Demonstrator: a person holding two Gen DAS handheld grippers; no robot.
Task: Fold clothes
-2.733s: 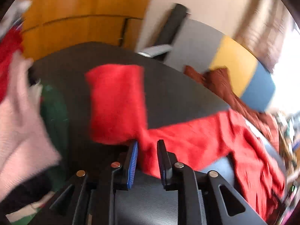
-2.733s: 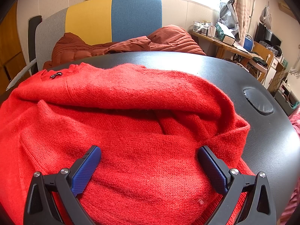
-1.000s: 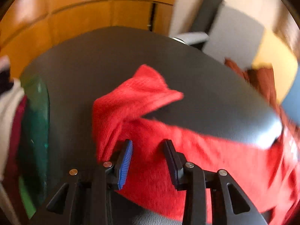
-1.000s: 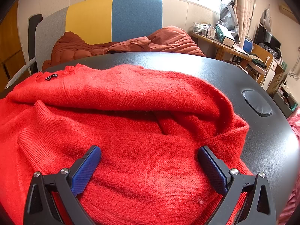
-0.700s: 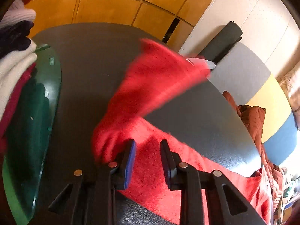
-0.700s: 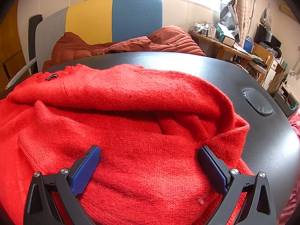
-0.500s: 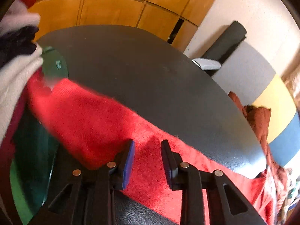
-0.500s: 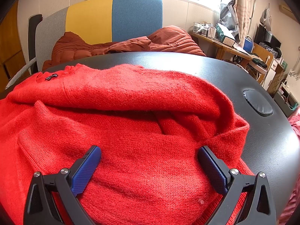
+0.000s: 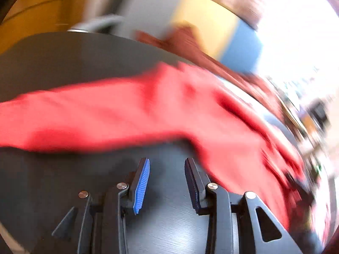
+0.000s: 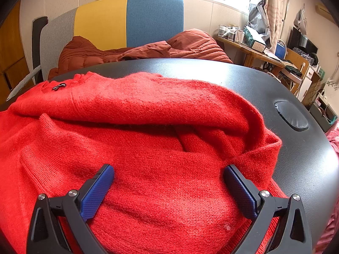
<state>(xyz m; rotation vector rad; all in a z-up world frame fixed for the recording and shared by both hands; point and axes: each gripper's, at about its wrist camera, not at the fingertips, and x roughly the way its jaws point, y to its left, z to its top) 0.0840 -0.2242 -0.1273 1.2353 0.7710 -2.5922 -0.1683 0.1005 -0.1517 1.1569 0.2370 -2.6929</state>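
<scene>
The left tool [image 9: 167, 170] has let go of the sleeve; its jaws, just opening, stand narrowly apart and empty over bare black worktop [image 9: 63, 63]. The red sweater [image 9: 148, 110] now stretches just beyond them. The right tool [image 10: 168, 176] hovers, jaws wide, straddling the sweater's bunched body.
</scene>
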